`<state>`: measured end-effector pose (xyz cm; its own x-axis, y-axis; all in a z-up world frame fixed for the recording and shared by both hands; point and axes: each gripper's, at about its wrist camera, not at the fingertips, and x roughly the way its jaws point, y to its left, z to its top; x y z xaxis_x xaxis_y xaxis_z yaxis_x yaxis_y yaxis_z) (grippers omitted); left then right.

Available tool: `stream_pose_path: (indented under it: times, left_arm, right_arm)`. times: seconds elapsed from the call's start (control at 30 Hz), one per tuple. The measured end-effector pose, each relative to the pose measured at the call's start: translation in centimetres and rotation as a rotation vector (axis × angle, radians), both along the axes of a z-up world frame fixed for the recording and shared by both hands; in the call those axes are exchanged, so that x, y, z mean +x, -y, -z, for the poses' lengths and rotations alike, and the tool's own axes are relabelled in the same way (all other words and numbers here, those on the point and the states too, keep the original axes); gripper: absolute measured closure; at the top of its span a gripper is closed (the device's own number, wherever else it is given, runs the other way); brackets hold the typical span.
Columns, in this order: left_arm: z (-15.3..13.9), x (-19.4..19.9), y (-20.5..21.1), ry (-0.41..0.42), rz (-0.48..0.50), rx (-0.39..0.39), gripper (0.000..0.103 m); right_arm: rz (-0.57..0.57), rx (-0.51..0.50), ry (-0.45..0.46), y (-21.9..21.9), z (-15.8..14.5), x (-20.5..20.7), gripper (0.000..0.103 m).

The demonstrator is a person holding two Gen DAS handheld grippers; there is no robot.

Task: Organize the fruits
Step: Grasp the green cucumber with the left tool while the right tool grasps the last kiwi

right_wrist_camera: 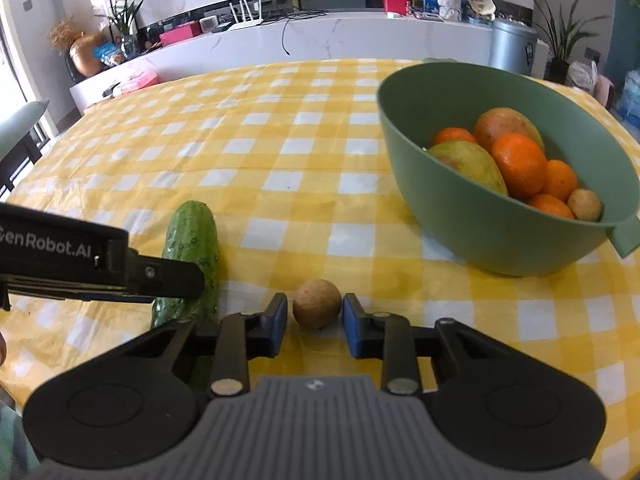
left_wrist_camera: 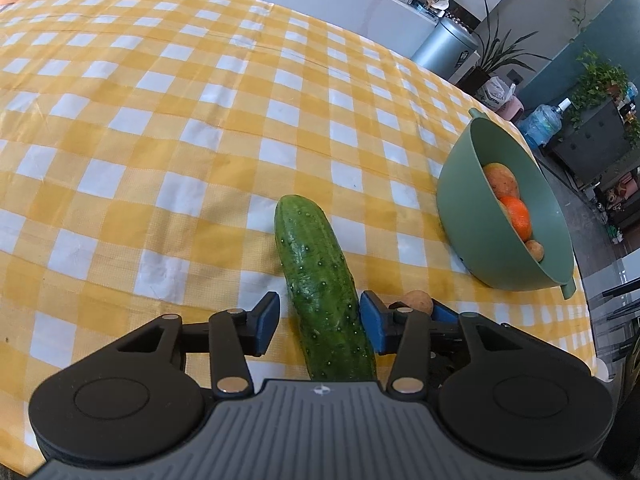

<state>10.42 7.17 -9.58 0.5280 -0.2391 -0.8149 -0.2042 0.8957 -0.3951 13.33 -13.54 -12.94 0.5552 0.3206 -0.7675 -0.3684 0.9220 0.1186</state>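
The table under its yellow-and-white checked cloth (right_wrist_camera: 280, 168) fills both views. On it, at two o'clock in the right wrist view, stands the green bowl (right_wrist_camera: 480, 232), holding mangoes (right_wrist_camera: 472, 164), oranges (right_wrist_camera: 518, 164) and a small brown fruit (right_wrist_camera: 585, 205) against its near rim. The left wrist view shows the same bowl (left_wrist_camera: 472, 208) at three o'clock, side-on, with only part of its contents visible.

The cucumber (left_wrist_camera: 324, 292) lies on the cloth, pointing toward twelve o'clock between the fingers of the left gripper (left_wrist_camera: 319, 322). The jaws stand open; the right pad (left_wrist_camera: 370, 320) touches or nearly touches the skin, and the left pad sits apart from it. In the right wrist view the cucumber (right_wrist_camera: 194, 248) lies at nine o'clock, crossed by the left gripper's black body (right_wrist_camera: 100, 268), which reads "enRobot.AI".

The right gripper (right_wrist_camera: 315, 326) has its jaws open around a small round brown fruit (right_wrist_camera: 317, 309) on the cloth, a narrow gap on each side. The left wrist view shows only a sliver of this fruit (left_wrist_camera: 418, 302) behind its right finger.
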Motion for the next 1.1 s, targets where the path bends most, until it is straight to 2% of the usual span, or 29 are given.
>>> stream_pose_path:
  times: [0.2,0.37,0.43,0.63,0.83,0.93,1.03,1.1]
  left_arm:
    - [0.2,0.1,0.0,-0.01,0.002,-0.008,0.046]
    - [0.9,0.3,0.5,-0.07,-0.002,-0.05,0.043]
    - [0.7,0.4,1.2,-0.069,-0.006,-0.019,0.042]
    - [0.6,0.9,3.1,-0.074,-0.05,0.055,0.029]
    - [0.6,1.1,4.2,-0.063,-0.087,0.127,0.029]
    - [0.5,1.0,4.5,-0.051,-0.096,0.147,0.038]
    - [0.5,0.8,4.3,-0.045,-0.119,0.162,0.058]
    - [0.6,0.7,3.6,-0.046,-0.125,0.123,0.059]
  right_arm:
    - [0.008,0.016,-0.005,0.3,0.0,0.0,0.08]
    - [0.071,0.05,0.012,1.6,-0.7,-0.2,0.08]
    - [0.104,0.061,0.02,2.2,-0.9,-0.3,0.08]
    - [0.175,0.064,0.051,3.1,-1.4,-0.4,0.08]
    - [0.219,0.083,0.047,4.0,-1.4,-0.2,0.08]
    - [0.225,0.091,0.043,4.2,-1.4,-0.2,0.08]
    - [0.223,0.094,0.05,4.2,-1.5,-0.3,0.08]
    - [0.22,0.101,0.051,4.3,-1.6,-0.4,0.08]
